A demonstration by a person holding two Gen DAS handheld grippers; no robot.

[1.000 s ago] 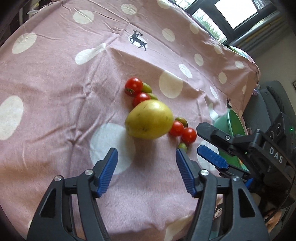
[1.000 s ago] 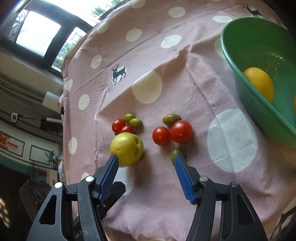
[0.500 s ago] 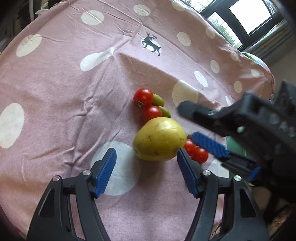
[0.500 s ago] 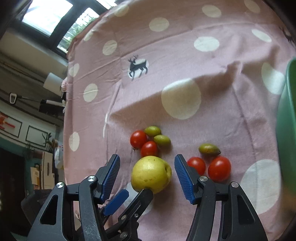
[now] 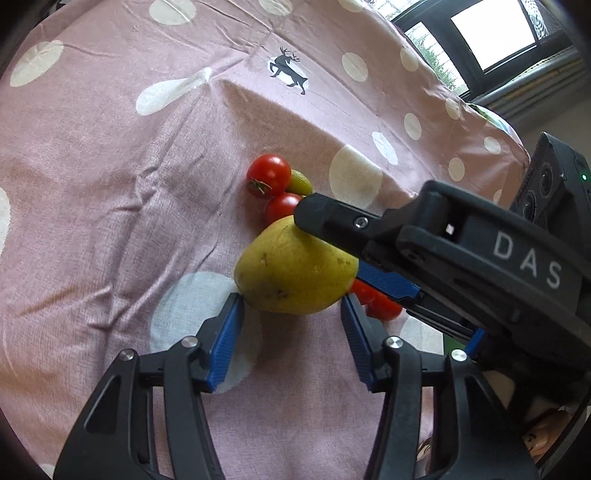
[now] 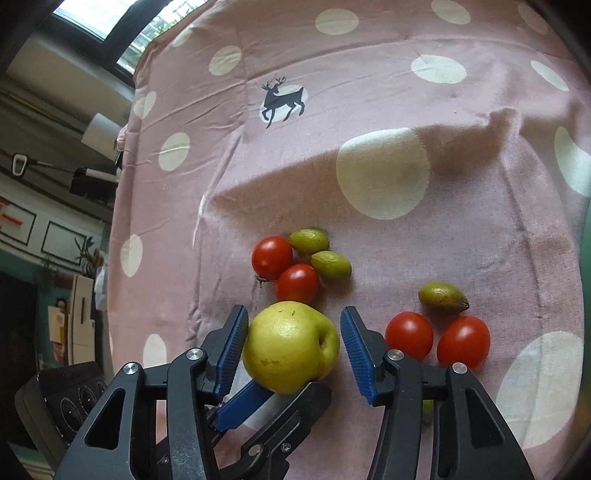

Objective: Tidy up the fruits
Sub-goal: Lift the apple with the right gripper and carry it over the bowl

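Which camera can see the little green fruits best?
The right wrist view. Three little green fruits lie in the open on the pink cloth, none covered. In the left wrist view only one peeks out beside a red tomato; the right tongs cover the rest.

Soft daylight is coming in from the window (image 5: 493,35), which is blowing out to pure white. The pink cloth (image 5: 110,147) is looking evenly lit with gentle shadows along its folds; fisheye is bending and darkening the edges, everything staying pretty sharp
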